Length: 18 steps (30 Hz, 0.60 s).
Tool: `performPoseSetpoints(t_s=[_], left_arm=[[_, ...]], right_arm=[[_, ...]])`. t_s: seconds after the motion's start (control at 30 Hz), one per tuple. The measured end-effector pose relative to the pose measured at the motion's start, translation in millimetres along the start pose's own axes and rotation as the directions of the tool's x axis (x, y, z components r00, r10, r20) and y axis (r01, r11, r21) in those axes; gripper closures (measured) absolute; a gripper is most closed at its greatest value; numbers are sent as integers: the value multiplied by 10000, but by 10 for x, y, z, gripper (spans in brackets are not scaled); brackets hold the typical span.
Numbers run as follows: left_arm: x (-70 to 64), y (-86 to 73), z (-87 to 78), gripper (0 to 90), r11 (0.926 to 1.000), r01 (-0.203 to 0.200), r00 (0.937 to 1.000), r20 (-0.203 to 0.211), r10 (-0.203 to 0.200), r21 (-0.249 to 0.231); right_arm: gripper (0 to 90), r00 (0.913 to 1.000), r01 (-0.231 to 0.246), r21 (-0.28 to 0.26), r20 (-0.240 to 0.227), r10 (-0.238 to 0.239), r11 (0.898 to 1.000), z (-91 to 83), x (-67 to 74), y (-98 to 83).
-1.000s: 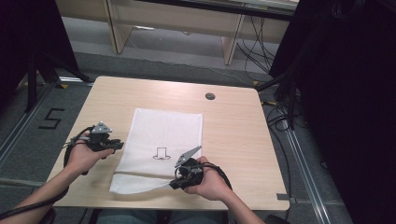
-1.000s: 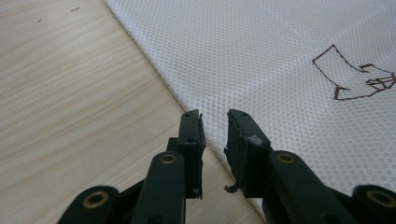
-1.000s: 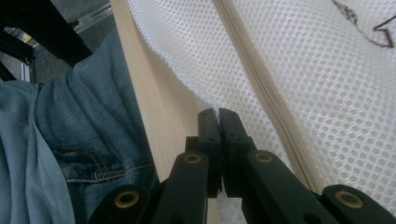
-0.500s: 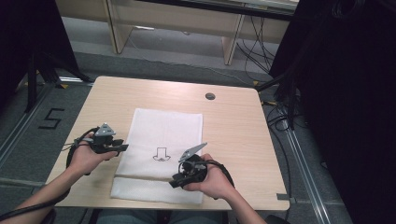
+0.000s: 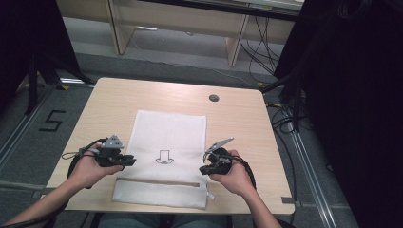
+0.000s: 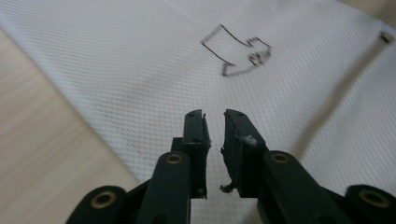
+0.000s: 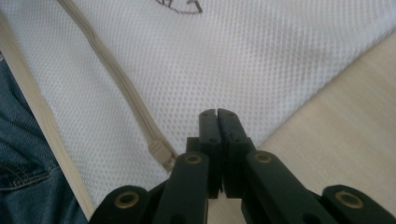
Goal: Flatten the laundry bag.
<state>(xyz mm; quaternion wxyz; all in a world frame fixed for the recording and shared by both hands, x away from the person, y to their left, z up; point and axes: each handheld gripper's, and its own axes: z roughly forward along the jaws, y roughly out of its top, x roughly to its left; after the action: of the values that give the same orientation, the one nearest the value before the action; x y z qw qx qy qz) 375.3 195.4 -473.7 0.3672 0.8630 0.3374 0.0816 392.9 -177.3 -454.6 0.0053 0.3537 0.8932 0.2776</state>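
a "5" is marked on the floor (image 5: 51, 121); the white mesh bag (image 5: 171, 130) bears a drawn arrow outline.

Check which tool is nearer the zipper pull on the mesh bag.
Right. The right tool hangs at the bag's right edge, just above the zipper pull at the lower right corner. The left tool is across the mesh bag, at its left edge.

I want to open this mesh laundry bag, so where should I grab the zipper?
Grip the zipper pull, which lies flat at the zipper's right end on the mesh laundry bag. Come from the right with the right claw, since it is nearest.
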Motion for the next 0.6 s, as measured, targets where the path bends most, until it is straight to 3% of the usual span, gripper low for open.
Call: performPoseSetpoints(t_s=[0.17, 0.2, 0.23, 0.27, 0.37, 0.43, 0.6], left_arm=[[-101, -125, 9, 817, 9943, -531, 9976, 494, 487, 926], [-113, -144, 32, 817, 9946, -374, 9978, 584, 318, 972], [-95, -145, 37, 817, 9902, -655, 9965, 592, 585, 1233], [-56, -144, 44, 817, 9814, -988, 9934, 733, 877, 1648], [-36, -158, 82, 820, 9766, -997, 9935, 727, 872, 1904], [-48, -167, 101, 819, 9790, -829, 9951, 691, 711, 1862], [-71, -162, 120, 813, 9747, -1033, 9934, 690, 912, 1981]], right_arm=[[900, 9999, 33, 806, -137, -22, 9967, 98, 13, -41], [900, 9999, 31, 922, -150, -17, 9957, 113, 24, -44], [900, 9999, 79, 1063, -89, -70, 9943, 133, 32, -47], [900, 9998, 199, 1164, -47, -195, 9930, 154, 33, -50], [900, 9999, 128, 1347, -4, -128, 9908, 209, 42, -60], [900, 9998, 164, 1465, 78, -177, 9891, 225, 37, -57], [898, 9993, 289, 1593, 178, -322, 9868, 286, 27, -61]])
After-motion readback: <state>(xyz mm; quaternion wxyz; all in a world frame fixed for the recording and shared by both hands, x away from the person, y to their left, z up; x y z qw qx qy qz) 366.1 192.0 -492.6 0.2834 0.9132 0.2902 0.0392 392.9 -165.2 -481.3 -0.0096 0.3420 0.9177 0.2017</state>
